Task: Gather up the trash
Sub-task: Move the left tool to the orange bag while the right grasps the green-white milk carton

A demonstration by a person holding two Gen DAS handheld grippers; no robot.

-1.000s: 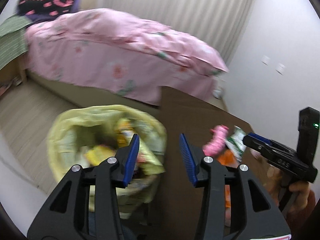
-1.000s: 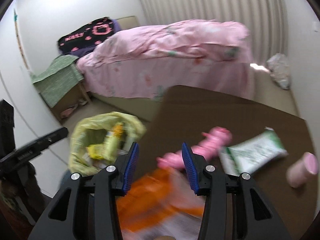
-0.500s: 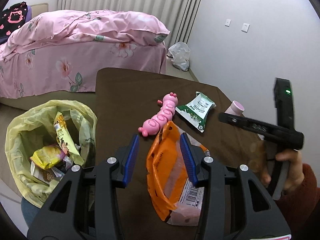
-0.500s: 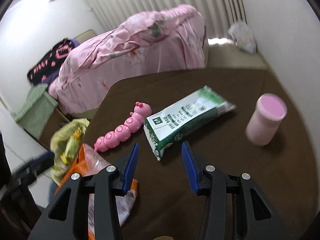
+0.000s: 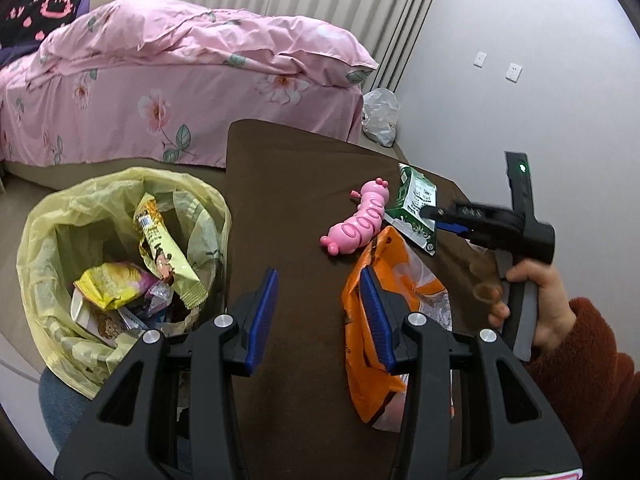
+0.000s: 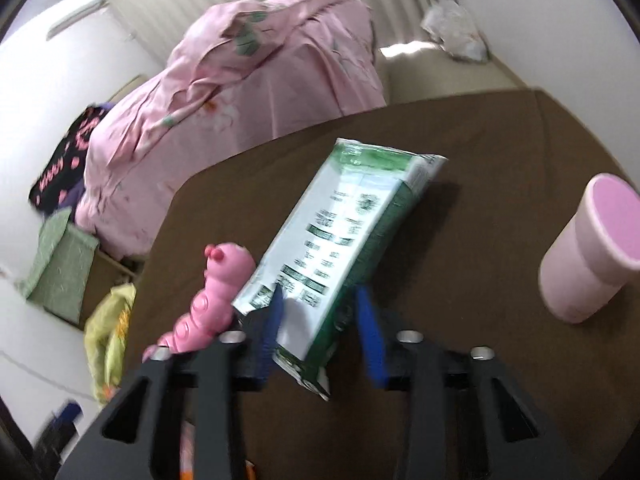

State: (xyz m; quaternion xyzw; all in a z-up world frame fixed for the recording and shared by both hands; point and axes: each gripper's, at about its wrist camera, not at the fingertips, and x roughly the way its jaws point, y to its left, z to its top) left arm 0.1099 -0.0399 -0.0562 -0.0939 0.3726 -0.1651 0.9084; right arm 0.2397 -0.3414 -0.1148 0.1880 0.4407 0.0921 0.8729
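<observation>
A green and white packet point(image 6: 344, 240) lies on the brown table point(image 6: 460, 380); it also shows in the left wrist view point(image 5: 416, 204). My right gripper point(image 6: 320, 328) is open with its near end between the jaws, not gripped. My left gripper point(image 5: 316, 312) is open and empty above the table's left edge. An orange and white bag point(image 5: 404, 280) lies just under its right jaw. A yellow trash bag point(image 5: 116, 264) with several wrappers stands left of the table.
A pink caterpillar toy point(image 5: 360, 220) lies beside the packet, also in the right wrist view point(image 6: 212, 300). A pink cup point(image 6: 588, 248) stands at the table's right. A pink bed point(image 5: 180, 88) is behind, with a white bag point(image 5: 380, 116) on the floor.
The right gripper has moved forward and down onto the green packet, which now lies between its jaws. The left gripper has shifted slightly left, so the orange bag sits right of it.
</observation>
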